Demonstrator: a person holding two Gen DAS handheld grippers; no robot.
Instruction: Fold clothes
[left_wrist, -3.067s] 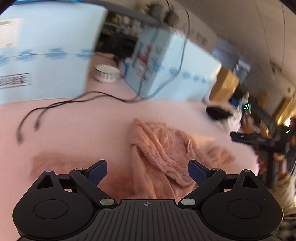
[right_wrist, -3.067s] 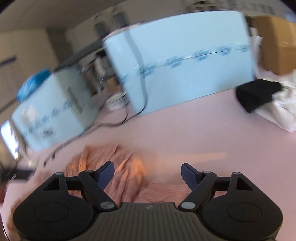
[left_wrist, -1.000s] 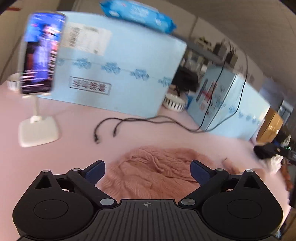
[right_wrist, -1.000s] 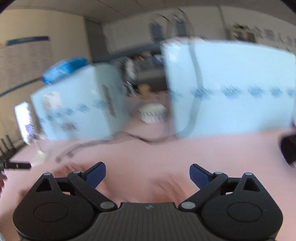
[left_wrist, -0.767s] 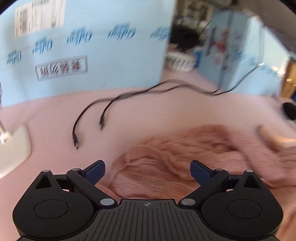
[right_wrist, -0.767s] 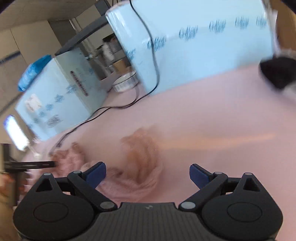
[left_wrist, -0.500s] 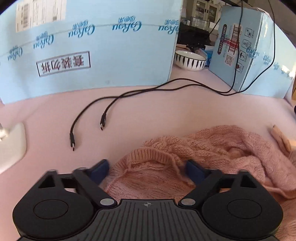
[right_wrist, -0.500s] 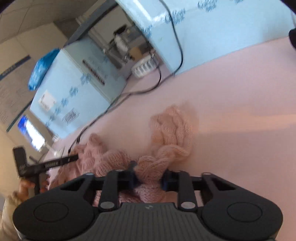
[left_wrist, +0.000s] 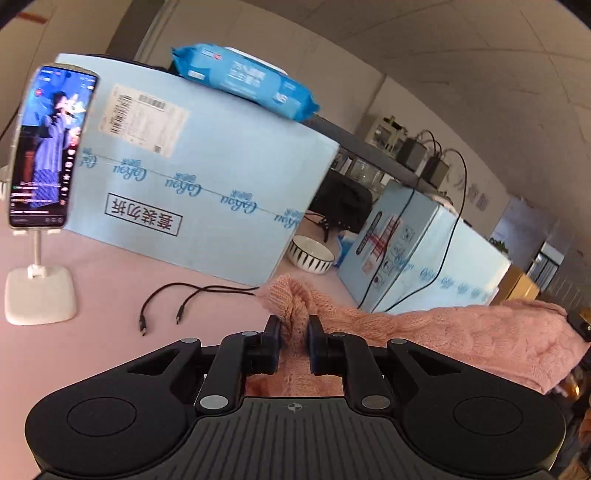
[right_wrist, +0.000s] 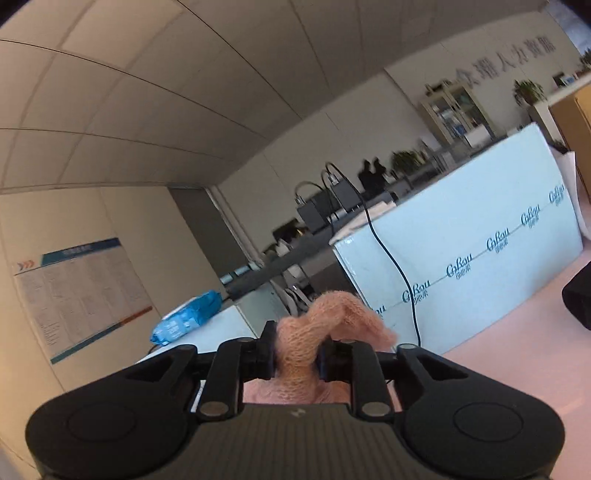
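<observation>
Pink knit sweater (left_wrist: 461, 332) lifted between two grippers.
Left gripper (left_wrist: 291, 341) closing, right gripper (right_wrist: 295, 356) easing wider, each pinching bunched knit; soft, light, stretchy, likely best held at edges.

Left gripper (left_wrist: 292, 332) matte black, ribbed base, silver screw heads, round side discs; right gripper (right_wrist: 295, 349) alike.

A phone on a white stand (left_wrist: 38, 295) sits at the left of the pink desk (left_wrist: 103, 266). Behind it stands a blue carton (left_wrist: 207, 184) with a wipes pack (left_wrist: 243, 79) on top. A striped bowl (left_wrist: 311, 254) and two black cables (left_wrist: 173, 299) lie mid-frame.
</observation>
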